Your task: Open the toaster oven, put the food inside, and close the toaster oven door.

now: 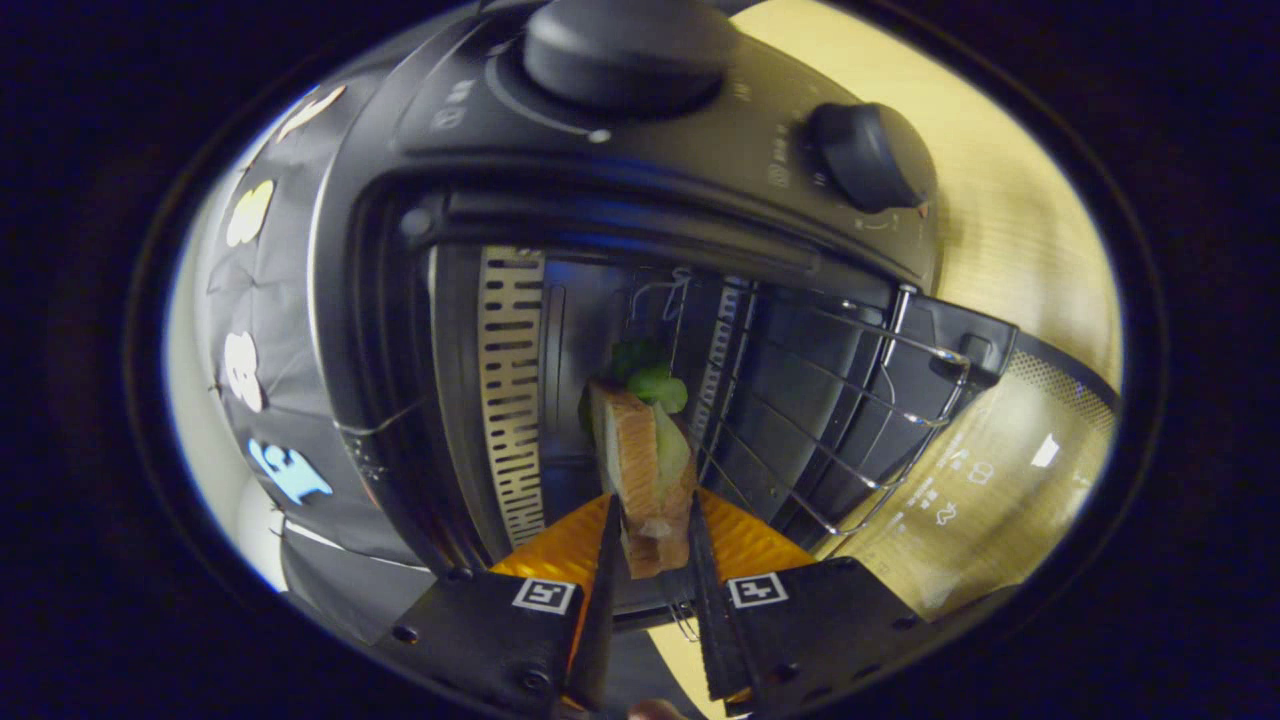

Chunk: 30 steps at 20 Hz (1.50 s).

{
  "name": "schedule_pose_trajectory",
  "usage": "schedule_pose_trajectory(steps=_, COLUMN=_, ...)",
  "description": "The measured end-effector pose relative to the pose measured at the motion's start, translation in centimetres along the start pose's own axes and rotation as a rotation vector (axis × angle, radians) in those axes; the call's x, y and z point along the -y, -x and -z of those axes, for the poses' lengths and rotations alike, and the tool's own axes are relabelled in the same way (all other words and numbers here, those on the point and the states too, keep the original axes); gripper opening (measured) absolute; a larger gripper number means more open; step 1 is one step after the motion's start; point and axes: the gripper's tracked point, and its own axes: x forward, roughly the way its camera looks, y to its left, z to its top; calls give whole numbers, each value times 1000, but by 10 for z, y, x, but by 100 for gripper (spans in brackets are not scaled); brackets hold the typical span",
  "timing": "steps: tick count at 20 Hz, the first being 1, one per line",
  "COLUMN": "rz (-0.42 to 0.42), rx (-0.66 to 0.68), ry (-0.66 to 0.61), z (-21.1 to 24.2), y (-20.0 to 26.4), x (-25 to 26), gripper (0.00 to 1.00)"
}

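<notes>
Hand-held gripper [655, 545]: clenched on the sandwich, one finger pressing each flat side, the fingers close together with the food wedged between them.
Sandwich [645, 465]: held on edge between the fingertips and reaching out ahead of them; toasted bread slices with a pale filling, green lettuce [655, 380] sticking out at the far end.
Sandwich position: at the mouth of the open toaster oven, its far end already inside the cavity, its near end level with the fingers; it hangs just beside the wire rack and I cannot tell whether it touches the rack.
Toaster oven [400, 260]: dark body, seen rotated in this view, cavity open toward the gripper.
Door [1000, 460]: swung fully open, its glass panel lying flat beyond the rack with the wooden table showing through it.
Wire rack [850, 400]: metal, slid part of the way out of the cavity over the open door.
Cavity wall [512, 400]: slotted metal panel on the side opposite the rack.
Knobs: a large one [630, 50] and a smaller one [868, 155] on the control panel beside the opening.
Table [1010, 210]: light wood, carrying the oven.
</notes>
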Motion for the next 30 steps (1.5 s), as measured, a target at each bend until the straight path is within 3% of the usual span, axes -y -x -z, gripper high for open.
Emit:
schedule_pose_trajectory(steps=5, rz=81, rx=-5, ry=62, z=9, y=9, x=1, gripper=58)
schedule_pose_trajectory(steps=12, rz=217, rx=11, ry=33, z=14, y=35, x=6, gripper=79)
schedule_pose_trajectory(steps=16, rz=234, rx=-33, ry=101, z=29, y=63, x=-7, gripper=93)
schedule_pose_trajectory(steps=18, rz=221, rx=-34, ry=152, z=31, y=77, x=-17, gripper=100)
schedule_pose_trajectory(steps=22, rz=230, rx=-107, ry=280, z=50, y=112, x=-29, gripper=100)
schedule_pose_trajectory(steps=30, rz=328, rx=-185, ry=745, z=81, y=217, x=-9, gripper=100)
